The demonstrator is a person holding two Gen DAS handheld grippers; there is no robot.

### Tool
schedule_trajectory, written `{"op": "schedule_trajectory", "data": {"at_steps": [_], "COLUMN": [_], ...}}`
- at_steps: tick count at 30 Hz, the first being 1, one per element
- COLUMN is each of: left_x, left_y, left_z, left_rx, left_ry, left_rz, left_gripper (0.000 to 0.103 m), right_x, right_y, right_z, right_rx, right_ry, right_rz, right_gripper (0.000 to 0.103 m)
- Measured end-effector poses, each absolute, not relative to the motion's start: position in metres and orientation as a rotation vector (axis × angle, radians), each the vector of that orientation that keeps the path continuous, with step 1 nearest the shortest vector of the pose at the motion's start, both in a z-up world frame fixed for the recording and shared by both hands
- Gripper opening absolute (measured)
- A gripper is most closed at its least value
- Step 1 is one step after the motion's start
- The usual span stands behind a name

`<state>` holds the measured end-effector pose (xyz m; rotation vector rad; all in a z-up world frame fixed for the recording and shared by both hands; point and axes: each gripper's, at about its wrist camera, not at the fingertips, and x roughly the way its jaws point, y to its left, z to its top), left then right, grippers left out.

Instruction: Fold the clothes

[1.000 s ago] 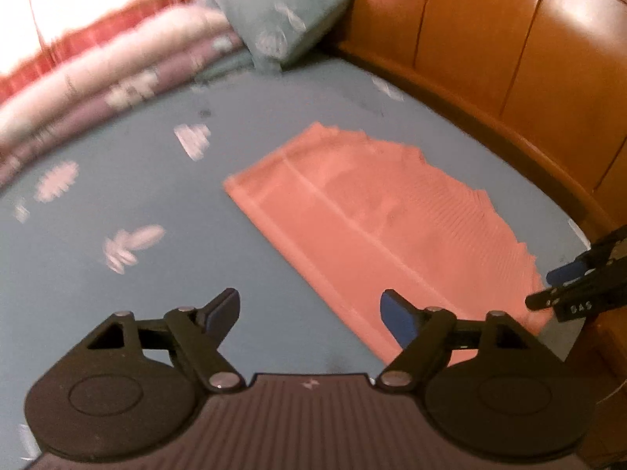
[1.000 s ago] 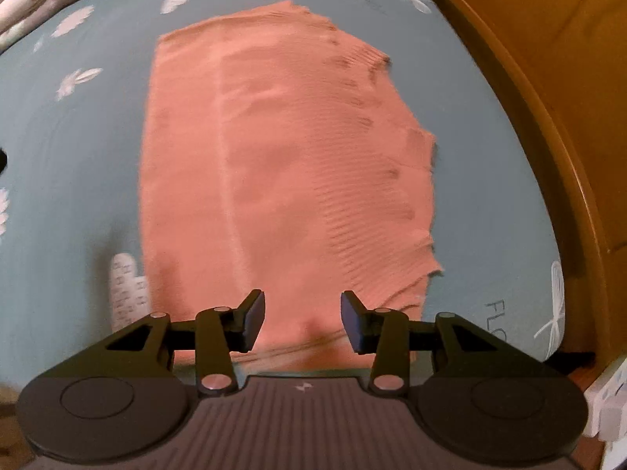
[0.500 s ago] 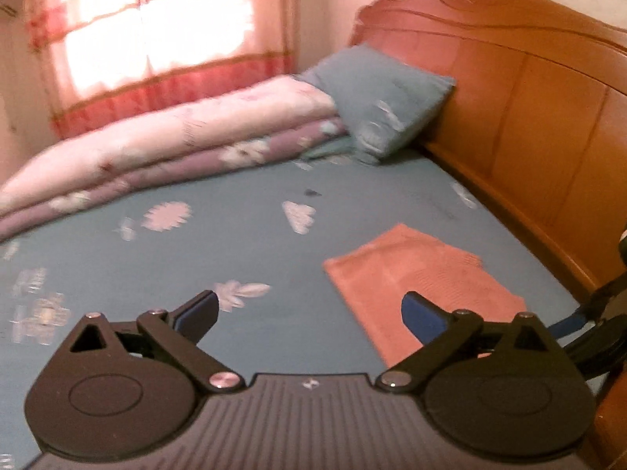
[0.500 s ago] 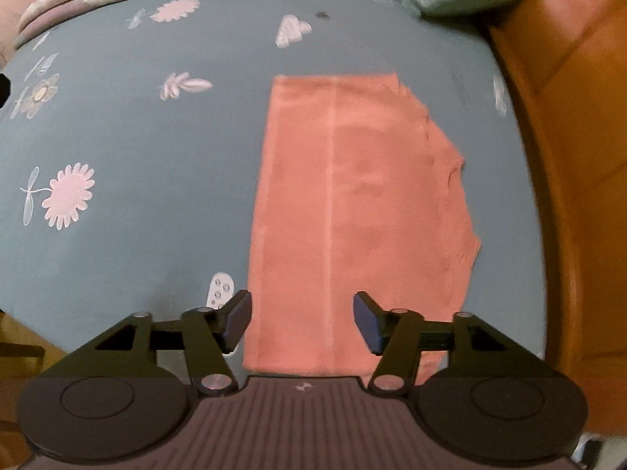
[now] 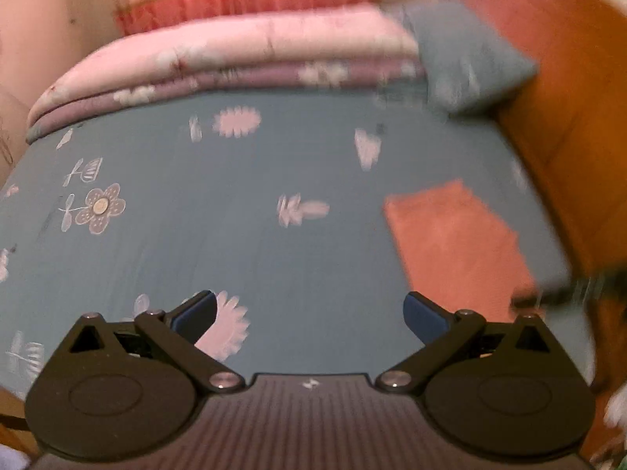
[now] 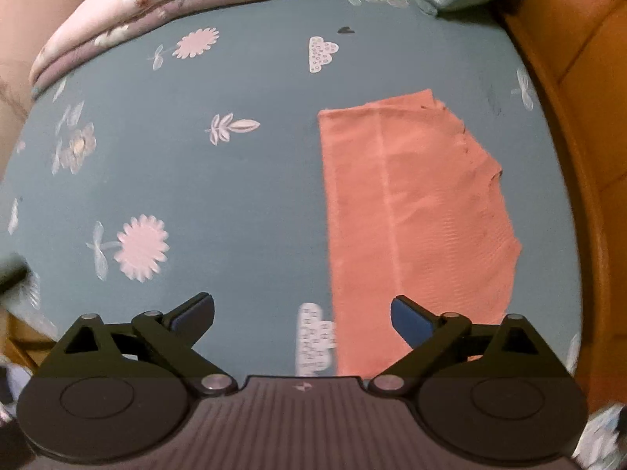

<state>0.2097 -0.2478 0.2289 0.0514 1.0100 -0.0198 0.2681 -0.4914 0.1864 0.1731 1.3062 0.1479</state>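
Observation:
A folded salmon-pink knit garment [image 6: 415, 211] lies flat on the blue flowered bed sheet [image 6: 219, 172], close to the wooden bed frame. In the left wrist view the same pink garment [image 5: 454, 239] sits to the right, blurred. My left gripper [image 5: 309, 313] hangs high above the sheet, wide open, with nothing between its fingers. My right gripper [image 6: 301, 311] is also well above the bed; its jaws are still opening and hold nothing. The garment's near left edge shows between the right gripper's fingers, far below them.
A rolled pink and mauve quilt [image 5: 235, 58] lies along the far side of the bed, with a teal pillow [image 5: 470, 58] at its right end. The orange wooden headboard [image 6: 580, 78] borders the bed on the right. A red curtain [image 5: 250, 4] hangs behind.
Both grippers have risen away from the pink garment, which now looks smaller and lies alone on the sheet. The right gripper's jaws have spread from partly closed to wide; the left's widened slightly.

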Motion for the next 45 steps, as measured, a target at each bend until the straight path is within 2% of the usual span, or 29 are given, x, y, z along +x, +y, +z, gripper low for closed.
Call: {"op": "schedule_trajectory", "data": {"at_steps": [5,15,24,36,45], "left_x": [0.219,0.224,0.219,0.201,0.182], "left_y": [-0.24,-0.194,-0.154,-0.115,-0.102], "left_z": [0.221,0.206,0.184,0.188,0.185], "left_rx": [0.011,-0.114,-0.116,-0.124,-0.136], "left_ry": [1.08,1.176,1.283,1.303,1.328], "left_rz": [-0.063,-0.146,-0.21,-0.214,-0.154], "left_gripper": [0.101,0.101,0.101,0.101,0.101], "right_x": [0.268,0.207,0.183,0.168,0.17], "right_y": [-0.475,-0.401,-0.364,-0.326,-0.33], "right_z": [0.195,0.196,0.184,0.201,0.209], "right_rx": [0.189,-0.079,0.12,-0.084,0.018], "right_ry": [1.294,1.317,1.411,1.252,1.225], "right_rz": [0.059,0.154,0.09,-0.003,-0.009], "right_gripper": [0.1,0.101,0.101,0.101,0.102]}}
